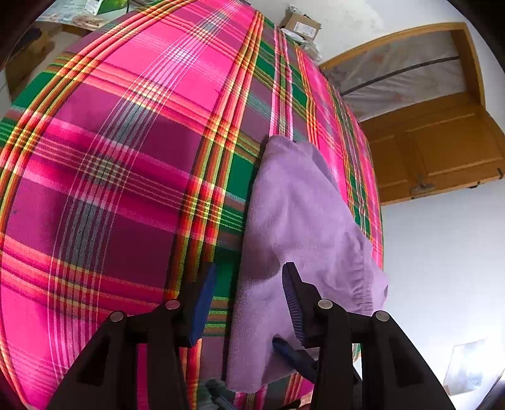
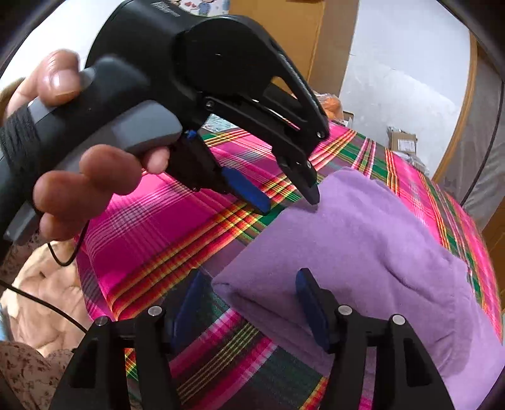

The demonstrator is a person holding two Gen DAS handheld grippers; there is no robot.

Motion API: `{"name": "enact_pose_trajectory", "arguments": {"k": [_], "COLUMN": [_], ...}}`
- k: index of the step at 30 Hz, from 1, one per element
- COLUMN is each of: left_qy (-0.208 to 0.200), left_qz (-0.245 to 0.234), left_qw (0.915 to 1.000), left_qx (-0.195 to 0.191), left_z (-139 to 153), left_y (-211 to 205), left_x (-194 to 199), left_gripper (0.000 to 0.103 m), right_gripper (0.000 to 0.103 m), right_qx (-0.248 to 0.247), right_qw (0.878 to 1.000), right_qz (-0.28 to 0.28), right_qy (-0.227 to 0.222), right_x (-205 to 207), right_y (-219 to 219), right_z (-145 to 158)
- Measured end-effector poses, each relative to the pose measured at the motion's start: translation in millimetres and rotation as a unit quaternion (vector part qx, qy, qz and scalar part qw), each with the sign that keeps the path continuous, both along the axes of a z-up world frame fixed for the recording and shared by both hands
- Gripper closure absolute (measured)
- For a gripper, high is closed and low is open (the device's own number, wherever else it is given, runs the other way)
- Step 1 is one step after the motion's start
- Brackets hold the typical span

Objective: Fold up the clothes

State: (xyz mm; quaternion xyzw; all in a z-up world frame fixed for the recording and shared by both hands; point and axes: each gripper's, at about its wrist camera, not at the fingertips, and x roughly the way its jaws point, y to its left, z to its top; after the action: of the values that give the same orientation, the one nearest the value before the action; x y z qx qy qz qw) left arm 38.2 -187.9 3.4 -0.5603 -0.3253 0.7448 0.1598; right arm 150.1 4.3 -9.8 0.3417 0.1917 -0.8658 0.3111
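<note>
A folded lilac fleece garment (image 2: pixel 372 239) lies on a bed covered by a pink, green and yellow plaid sheet (image 1: pixel 126 151). In the right wrist view it fills the lower right of the frame; in the left wrist view it runs from centre to lower right, its gathered elastic edge near the bed's edge.

The left gripper (image 2: pixel 290 198), held by a person's hand (image 2: pixel 79 176) at the upper left of the right wrist view, has its jaws spread, one tip touching the garment's upper corner. The right gripper (image 2: pixel 249 302) at the bottom of that frame also has its jaws spread, astride the garment's near folded corner without pinching it.

Judging from this, the thick fleece may spring open now that nothing clamps it. If either gripper drags as it lifts away, a tip could catch the pile and pull the fold askew, or nudge the garment toward the bed's edge.

The room has pale walls. A wooden door (image 1: pixel 435 148) stands at the right of the left wrist view, and cardboard boxes (image 1: pixel 300 25) sit beyond the bed at the top.
</note>
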Motion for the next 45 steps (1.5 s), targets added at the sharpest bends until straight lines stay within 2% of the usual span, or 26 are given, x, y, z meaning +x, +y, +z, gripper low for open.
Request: {"name": "enact_pose_trajectory", "arguments": {"k": [1, 3, 5, 7, 18, 26, 29, 30, 31, 33, 45], "left_qy": [0.000, -0.001, -0.003, -0.007, -0.026, -0.035, -0.022, -0.014, -0.007, 0.001, 0.050], "left_qz": [0.000, 0.002, 0.003, 0.006, -0.011, -0.030, -0.033, -0.032, -0.032, -0.037, -0.034], "left_qw": [1.0000, 1.0000, 1.0000, 0.9999, 0.9992, 0.9965, 0.9977, 0.9984, 0.9989, 0.9990, 0.9977], "left_qx": [0.001, 0.001, 0.002, 0.008, 0.030, 0.070, 0.055, 0.046, 0.035, 0.024, 0.031], "left_z": [0, 0, 0, 0, -3, -10, -8, -7, -8, -9, 1], "left_y": [0, -1, -1, -1, 20, 37, 40, 41, 41, 43, 30], "left_x": [0, 1, 0, 0, -19, -45, -50, -51, -52, -53, -55], "left_gripper": [0.058, 0.057, 0.057, 0.054, 0.052, 0.054, 0.067, 0.079, 0.086, 0.091, 0.093], "right_gripper": [0.053, 0.057, 0.079, 0.088, 0.090, 0.090, 0.090, 0.090, 0.090, 0.090, 0.092], "right_qx": [-0.004, -0.009, -0.011, -0.015, -0.094, -0.114, -0.114, -0.114, -0.114, -0.112, -0.109], "right_qw": [1.000, 1.000, 1.000, 1.000, 0.995, 0.993, 0.993, 0.993, 0.993, 0.993, 0.994], "right_qz": [-0.008, -0.015, -0.019, -0.022, -0.036, -0.032, -0.032, -0.033, -0.034, -0.036, -0.029], "right_qy": [-0.001, -0.002, 0.004, 0.012, 0.017, 0.012, 0.008, 0.008, 0.007, 0.003, 0.004], "right_x": [-2, -3, -2, 0, 9, 19, 22, 17, 8, 5, -1], "right_y": [2, 5, 7, 10, 45, 55, 55, 55, 56, 54, 30], "right_z": [0, 2, 4, 8, 41, 51, 52, 51, 50, 50, 53]}}
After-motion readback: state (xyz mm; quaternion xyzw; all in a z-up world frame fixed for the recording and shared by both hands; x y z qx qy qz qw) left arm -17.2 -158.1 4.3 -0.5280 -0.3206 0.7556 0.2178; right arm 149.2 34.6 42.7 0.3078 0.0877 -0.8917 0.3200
